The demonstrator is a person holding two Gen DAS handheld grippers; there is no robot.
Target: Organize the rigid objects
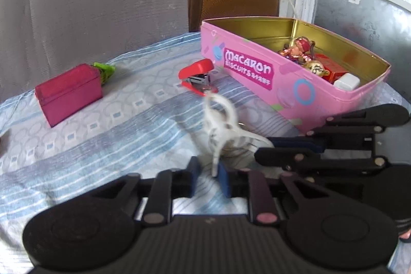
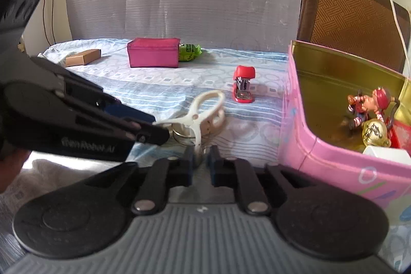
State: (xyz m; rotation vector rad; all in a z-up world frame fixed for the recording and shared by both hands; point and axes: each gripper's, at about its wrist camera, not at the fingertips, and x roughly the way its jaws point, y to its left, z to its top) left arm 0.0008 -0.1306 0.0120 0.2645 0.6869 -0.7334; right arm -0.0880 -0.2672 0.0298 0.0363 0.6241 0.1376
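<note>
White plastic clip [image 2: 199, 114] with metal key ring [image 2: 183, 135] on blue patterned bedsheet [image 1: 77, 145], just left of pink Macaron tin [image 1: 257, 73]. Blurred in left wrist view. Left gripper [image 1: 208, 170] fingers [image 1: 224, 177] slightly apart, one clip leg between the pads; contact on both sides unclear, cannot tell if pinched. Right gripper [image 2: 199, 158] fingers [image 2: 188, 162] narrowly apart around another clip leg; grip also cannot tell. Left gripper tip meeting clip's side arm in right wrist view. Tin open, gold inside, holding striped figurine [image 2: 370, 104], gold round charm [image 2: 375, 132], red box [image 1: 331, 66], white block [image 1: 346, 81]. Red mini stapler [image 2: 242, 87] on sheet near tin's end, apart from clip. Magenta case [image 2: 153, 52] farther back, green packet [image 2: 189, 52] touching its side. Small brown cardboard box [image 2: 82, 57] near far left edge of sheet. Brown woven board [image 2: 352, 19] upright behind tin, white cable [image 2: 393, 7] hanging across it.
</note>
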